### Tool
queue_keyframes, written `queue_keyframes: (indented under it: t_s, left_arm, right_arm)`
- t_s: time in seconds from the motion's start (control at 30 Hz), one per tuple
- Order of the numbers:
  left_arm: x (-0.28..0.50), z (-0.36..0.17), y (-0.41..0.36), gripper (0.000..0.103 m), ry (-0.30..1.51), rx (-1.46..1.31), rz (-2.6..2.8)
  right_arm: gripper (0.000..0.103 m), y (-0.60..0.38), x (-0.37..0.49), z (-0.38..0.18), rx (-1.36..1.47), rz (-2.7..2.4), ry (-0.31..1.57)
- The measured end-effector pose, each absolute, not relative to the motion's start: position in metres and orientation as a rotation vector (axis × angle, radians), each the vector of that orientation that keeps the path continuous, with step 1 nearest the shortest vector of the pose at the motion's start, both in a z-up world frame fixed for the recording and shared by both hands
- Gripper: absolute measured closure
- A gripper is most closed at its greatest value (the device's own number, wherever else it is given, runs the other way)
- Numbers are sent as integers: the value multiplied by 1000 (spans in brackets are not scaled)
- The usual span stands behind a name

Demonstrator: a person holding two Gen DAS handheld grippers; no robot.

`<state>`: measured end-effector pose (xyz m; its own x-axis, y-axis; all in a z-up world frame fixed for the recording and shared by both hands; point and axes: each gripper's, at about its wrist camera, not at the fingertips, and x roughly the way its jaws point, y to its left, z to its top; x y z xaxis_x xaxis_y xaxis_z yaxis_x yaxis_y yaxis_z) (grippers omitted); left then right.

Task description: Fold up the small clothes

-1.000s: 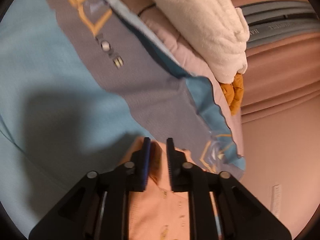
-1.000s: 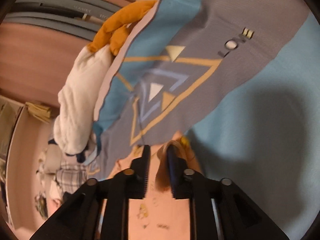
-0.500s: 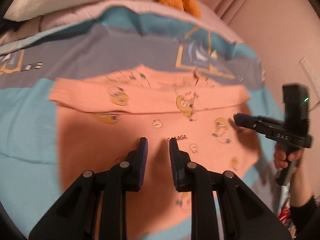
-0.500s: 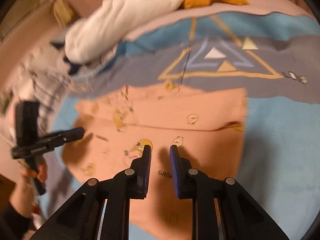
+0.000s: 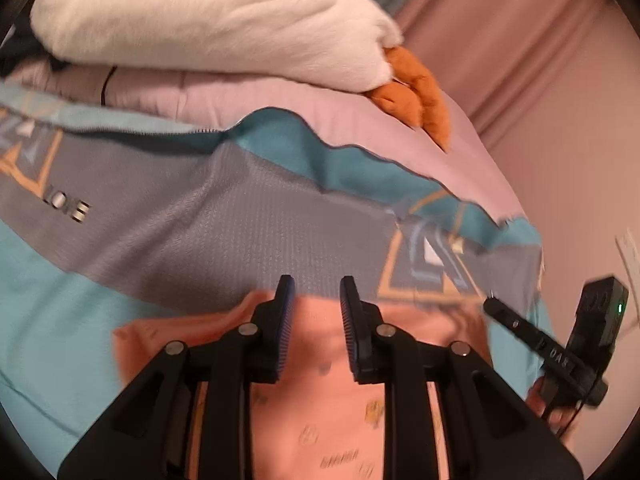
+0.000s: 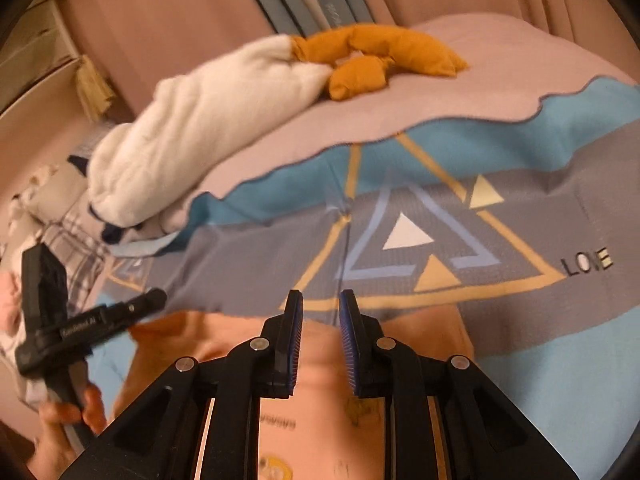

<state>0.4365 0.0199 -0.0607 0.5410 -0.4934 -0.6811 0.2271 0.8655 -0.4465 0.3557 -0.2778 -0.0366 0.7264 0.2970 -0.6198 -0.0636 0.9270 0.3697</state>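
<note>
Fingers of both grippers — left gripper (image 5: pixel 316 296), its jaws just widening, and right gripper (image 6: pixel 320 308) — stand apart, holding nothing, above one peach printed shirt (image 5: pixel 320 412) at lower centre on one blue-grey blanket (image 5: pixel 200 232).

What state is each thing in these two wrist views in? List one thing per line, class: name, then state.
Left gripper: jaws apart, just been opening, nothing between them.
Right gripper: jaws slightly apart, holding nothing.
Peach printed garment: lying flat on the bedspread, top edge folded over.
Blue-grey bedspread: spread out, edge rippled.
White plush blanket: bundled in a heap.
Orange plush toy: lying beside the blanket.
</note>
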Motion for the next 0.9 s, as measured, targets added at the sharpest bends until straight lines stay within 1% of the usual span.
queue_keyframes:
  t_s: [0.07, 0.17, 0.33, 0.53, 0.63, 0.67, 0.73, 0.77, 0.8, 0.83, 0.9]
  left_arm:
    - [413, -56, 17, 77, 920, -255, -486]
    - [378, -63, 20, 77, 953, -178, -551]
    - [344, -99, 25, 77, 1025, -95, -537]
    - [292, -120, 50, 77, 1044, -127, -571]
    - [272, -122, 61, 77, 1052, -129, -582]
    - [267, -119, 66, 75, 1049, -141, -586]
    - [262, -109, 79, 57, 1020, -181, -581]
    - [264, -105, 83, 33, 1005, -196, -572]
    - [267, -100, 89, 17, 980, -220, -548]
    - [270, -96, 94, 16, 955, -240, -529]
    - [285, -96, 99, 16, 943, -282, -504]
  right_arm:
    - [81, -275, 338, -36, 295, 225, 739]
    - [81, -271, 313, -44, 253, 241, 794]
    - [81, -263, 276, -62, 169, 253, 858]
    - [81, -260, 231, -93, -4, 207, 975]
    - [81, -266, 215, -98, -10, 205, 999]
    - [81, -268, 211, -94, -1, 203, 997]
    - [81, -269, 205, -81, 33, 222, 970]
    - [81, -266, 205, -74, 48, 254, 942]
    - [81, -262, 206, -68, 62, 287, 919]
    - [81, -254, 212, -62, 75, 321, 904]
    - [81, -236, 230, -58, 108, 378, 896]
